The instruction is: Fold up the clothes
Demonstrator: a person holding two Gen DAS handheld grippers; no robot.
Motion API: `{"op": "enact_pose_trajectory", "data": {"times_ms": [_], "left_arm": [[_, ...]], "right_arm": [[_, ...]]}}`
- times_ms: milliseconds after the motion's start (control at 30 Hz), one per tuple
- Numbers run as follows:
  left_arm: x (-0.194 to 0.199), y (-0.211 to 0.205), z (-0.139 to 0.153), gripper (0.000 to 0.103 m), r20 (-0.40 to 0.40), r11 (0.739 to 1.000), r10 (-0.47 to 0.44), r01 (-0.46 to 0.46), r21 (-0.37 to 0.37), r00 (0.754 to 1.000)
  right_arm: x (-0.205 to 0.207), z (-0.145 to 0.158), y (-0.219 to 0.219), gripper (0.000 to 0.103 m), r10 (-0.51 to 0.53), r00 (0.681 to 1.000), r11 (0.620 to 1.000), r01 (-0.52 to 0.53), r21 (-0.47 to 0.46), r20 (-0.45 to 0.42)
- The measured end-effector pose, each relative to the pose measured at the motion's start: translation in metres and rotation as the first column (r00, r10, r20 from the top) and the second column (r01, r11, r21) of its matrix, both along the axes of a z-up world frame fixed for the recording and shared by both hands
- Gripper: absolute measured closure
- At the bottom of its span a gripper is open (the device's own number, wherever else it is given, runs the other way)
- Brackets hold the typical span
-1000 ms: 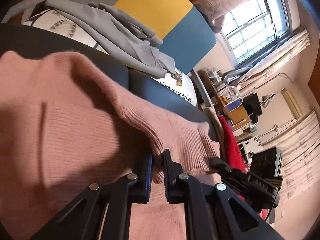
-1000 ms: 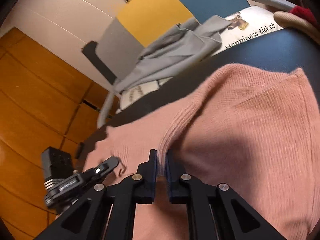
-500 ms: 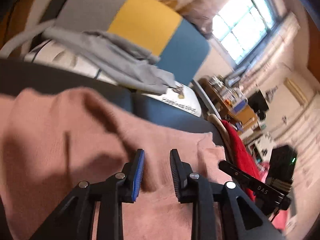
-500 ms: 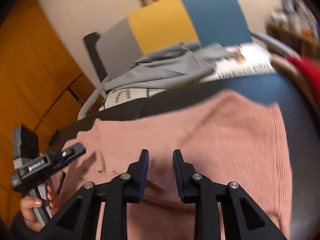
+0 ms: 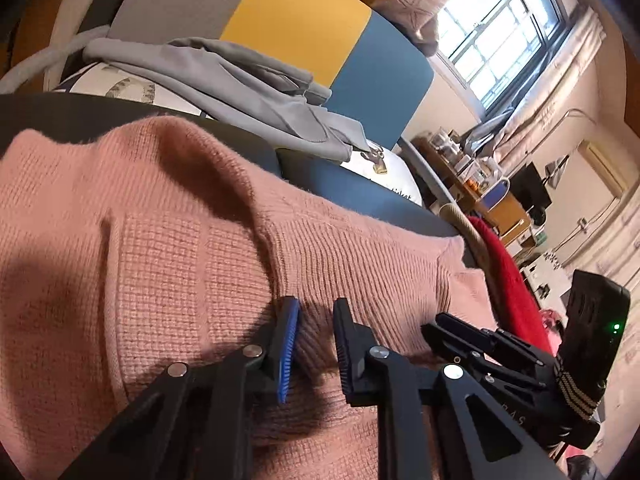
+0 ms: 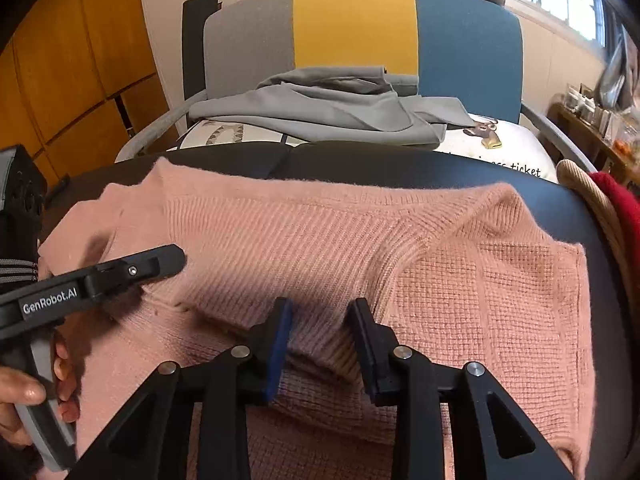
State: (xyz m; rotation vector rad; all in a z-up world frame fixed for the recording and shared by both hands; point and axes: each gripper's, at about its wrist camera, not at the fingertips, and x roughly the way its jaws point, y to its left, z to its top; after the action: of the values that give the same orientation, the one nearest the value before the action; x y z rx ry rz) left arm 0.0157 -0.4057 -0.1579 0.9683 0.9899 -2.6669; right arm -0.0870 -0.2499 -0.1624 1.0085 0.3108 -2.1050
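Pink sweater (image 6: 320,240) lies partly folded on dark bench (image 6: 400,164); left gripper (image 5: 316,344) and right gripper (image 6: 320,336) hover narrowly parted, holding nothing.

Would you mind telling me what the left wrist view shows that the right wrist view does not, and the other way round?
Only the left wrist view shows the window and the desk beneath it. Only the right wrist view shows the orange wooden wall and the hand holding the left gripper. Both show the pink sweater lying on the dark surface, the grey garment on the chair, and the red cloth. The right gripper is open over the sweater, as is the left.
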Motion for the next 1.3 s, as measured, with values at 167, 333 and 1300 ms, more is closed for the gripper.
{"op": "enact_pose_trajectory", "data": {"times_ms": [167, 333, 1300], "left_arm": [[0.005, -0.008, -0.006, 0.083, -0.051, 0.996, -0.006, 0.01, 0.086, 0.999], [0.004, -0.006, -0.006, 0.083, -0.05, 0.997, -0.007, 0.011, 0.075, 0.999], [-0.03, -0.097, 0.011, 0.066, -0.013, 0.992, 0.039, -0.037, 0.117, 0.999]], "right_arm": [[-0.036, 0.014, 0.032, 0.031, -0.007, 0.977, 0.971, 0.057, -0.231, 0.212], [-0.097, 0.015, 0.064, 0.01, -0.138, 0.928, 0.895, 0.267, -0.358, 0.346], [-0.013, -0.003, 0.039, 0.0, -0.008, 0.966, 0.968, 0.072, -0.239, 0.26]]}}
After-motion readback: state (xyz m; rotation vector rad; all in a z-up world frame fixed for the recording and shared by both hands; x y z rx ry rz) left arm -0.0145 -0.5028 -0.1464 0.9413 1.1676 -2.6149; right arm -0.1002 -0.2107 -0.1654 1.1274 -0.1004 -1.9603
